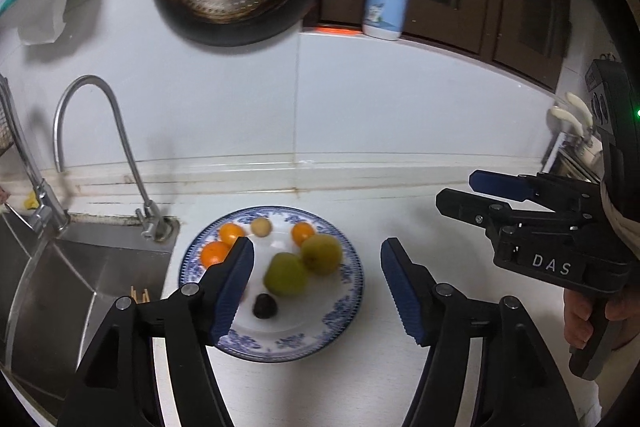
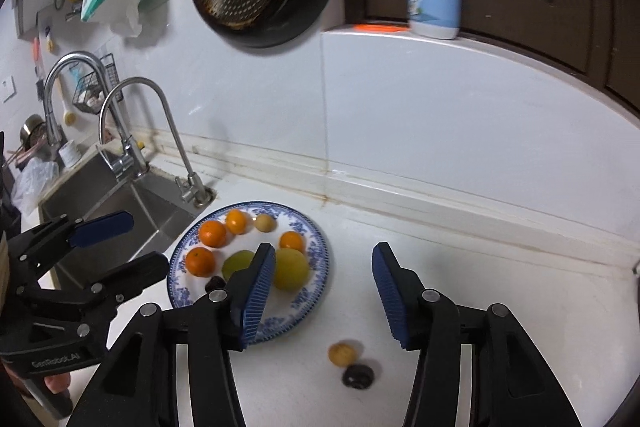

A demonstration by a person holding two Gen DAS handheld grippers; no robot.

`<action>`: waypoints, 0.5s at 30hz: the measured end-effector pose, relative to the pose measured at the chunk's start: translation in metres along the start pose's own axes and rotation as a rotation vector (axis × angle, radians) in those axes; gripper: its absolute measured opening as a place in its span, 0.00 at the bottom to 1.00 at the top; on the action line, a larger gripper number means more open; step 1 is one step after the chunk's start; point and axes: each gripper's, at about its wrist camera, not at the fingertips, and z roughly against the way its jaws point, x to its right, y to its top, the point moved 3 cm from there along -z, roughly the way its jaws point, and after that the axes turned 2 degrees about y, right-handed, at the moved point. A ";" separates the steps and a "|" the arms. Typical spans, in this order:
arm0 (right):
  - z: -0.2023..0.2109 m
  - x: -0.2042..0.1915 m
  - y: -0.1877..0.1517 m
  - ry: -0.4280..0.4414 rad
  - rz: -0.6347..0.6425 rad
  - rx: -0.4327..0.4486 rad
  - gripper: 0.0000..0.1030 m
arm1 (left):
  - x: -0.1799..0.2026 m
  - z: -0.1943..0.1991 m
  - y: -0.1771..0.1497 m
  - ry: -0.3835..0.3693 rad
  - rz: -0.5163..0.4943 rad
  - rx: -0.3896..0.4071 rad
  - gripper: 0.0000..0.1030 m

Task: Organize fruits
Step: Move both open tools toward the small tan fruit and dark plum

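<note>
From the left wrist camera, I see my left gripper (image 1: 316, 287) with its fingers spread wide and nothing between them, hanging over the blue-patterned plate (image 1: 344, 311) on the white counter (image 1: 440, 227). On the plate lie three oranges (image 1: 216, 253), two green fruits (image 1: 285, 274), a small pale fruit (image 1: 261, 227) and a dark one (image 1: 265, 306). The sink (image 1: 80, 279) and tap (image 1: 96, 131) sit just left of the plate. My right gripper (image 1: 460, 193) hovers off to the right, fingers parted and empty.

From the right wrist camera, my right gripper (image 2: 324, 291) is spread open over the counter beside the plate (image 2: 316, 291). Two loose fruits lie on the counter off the plate, touching: a small yellow-brown one (image 2: 341, 353) and a dark one (image 2: 358, 375). My left gripper (image 2: 120, 243) shows at left over the sink edge, open.
</note>
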 end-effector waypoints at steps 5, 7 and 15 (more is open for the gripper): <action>0.013 0.009 -0.014 -0.025 -0.001 0.002 0.50 | 0.013 -0.002 -0.008 -0.028 -0.006 -0.005 0.63; 0.015 0.010 -0.020 -0.031 0.003 0.003 0.50 | 0.018 -0.003 -0.012 -0.037 -0.014 -0.011 0.63; 0.021 0.017 -0.050 -0.049 0.000 -0.011 0.50 | 0.029 -0.013 -0.028 -0.040 -0.003 -0.045 0.64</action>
